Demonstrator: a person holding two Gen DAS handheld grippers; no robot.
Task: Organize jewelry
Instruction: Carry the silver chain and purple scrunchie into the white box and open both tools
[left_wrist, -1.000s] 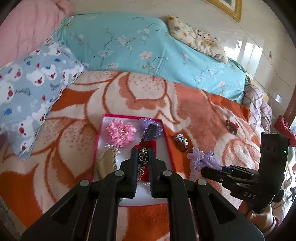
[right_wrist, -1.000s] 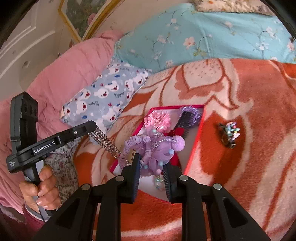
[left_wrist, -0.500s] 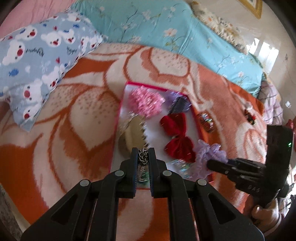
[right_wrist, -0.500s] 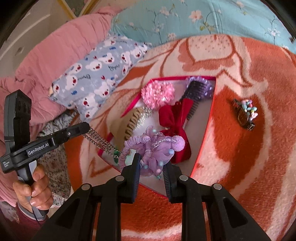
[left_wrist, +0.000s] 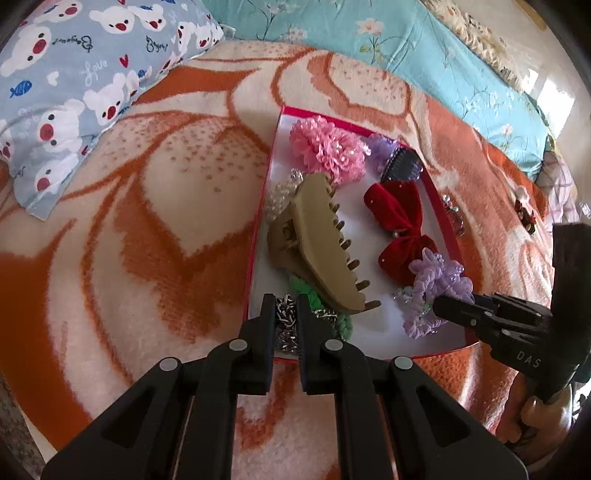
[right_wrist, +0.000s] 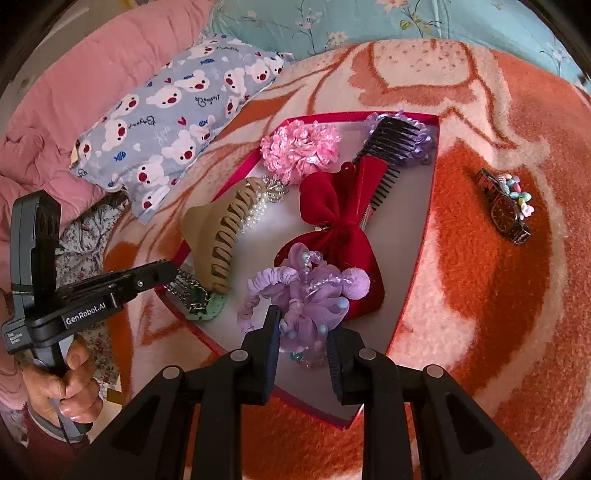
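Observation:
A red-rimmed white box (left_wrist: 263, 206) (right_wrist: 417, 254) lies on the orange blanket. It holds a pink flower (left_wrist: 325, 149), a tan claw clip (left_wrist: 325, 251) (right_wrist: 218, 236), a red bow (left_wrist: 400, 227) (right_wrist: 340, 229), a dark comb (right_wrist: 388, 147) and a green piece (left_wrist: 314, 299). My left gripper (left_wrist: 286, 314) is shut on a silver chain (left_wrist: 286, 325) (right_wrist: 186, 288) at the box's near left corner. My right gripper (right_wrist: 303, 332) is shut on a purple hair tie (right_wrist: 306, 299) (left_wrist: 436, 291) low over the box's near right part.
A watch with pastel charms (right_wrist: 506, 206) lies on the blanket right of the box. A small red ornament (left_wrist: 526, 218) lies farther right. A bear-print pillow (left_wrist: 66, 85) and a turquoise pillow (left_wrist: 369, 48) lie behind. A pink quilt (right_wrist: 74, 85) is on the left.
Both grippers have come down and closer to the box, still holding the chain and the purple hair tie. The chain now reaches the box's near corner by the green piece.

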